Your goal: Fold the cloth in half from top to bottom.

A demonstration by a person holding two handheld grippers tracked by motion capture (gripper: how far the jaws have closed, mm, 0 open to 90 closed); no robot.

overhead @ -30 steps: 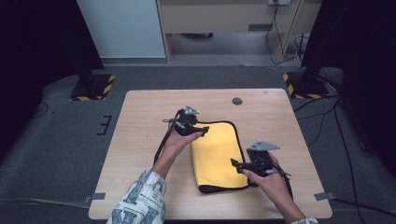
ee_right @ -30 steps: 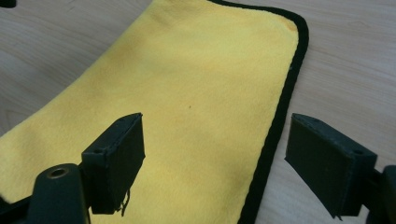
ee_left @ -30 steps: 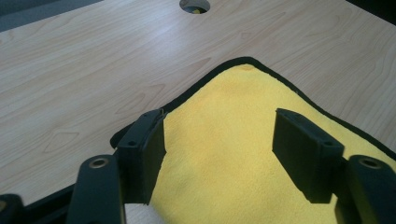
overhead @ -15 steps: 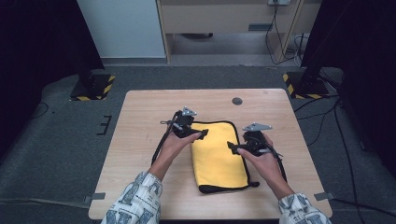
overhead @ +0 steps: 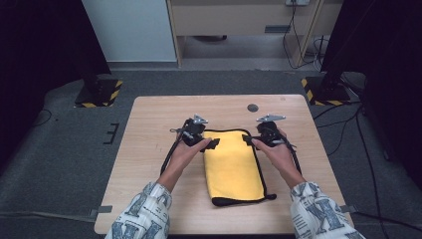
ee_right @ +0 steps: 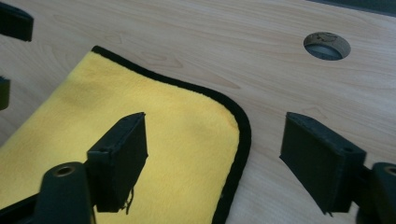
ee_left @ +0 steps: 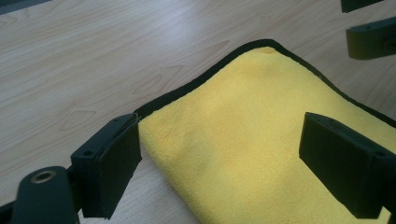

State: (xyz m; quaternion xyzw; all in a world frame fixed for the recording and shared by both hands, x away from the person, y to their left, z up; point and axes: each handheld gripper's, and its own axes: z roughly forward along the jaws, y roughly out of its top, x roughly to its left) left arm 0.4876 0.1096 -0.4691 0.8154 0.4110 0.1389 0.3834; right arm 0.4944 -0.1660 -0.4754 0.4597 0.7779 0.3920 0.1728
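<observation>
Where the pale wooden table [overhead: 149, 164] fills the middle of the high view, a folded yellow microfibre cloth with black piping [overhead: 233, 167] lies flat at its centre, running toward the lower edge of the frame. At the cloth's upper left corner sits the black left gripper [overhead: 211, 144]; its jaws have just been opening and stand apart, straddling that corner without pressing it. At the upper right corner the black right gripper [overhead: 247, 140] has just been closing a little, yet its jaws also stand wide around the piped edge. A small round hole [overhead: 253, 107] lies above, toward the upper right.
</observation>
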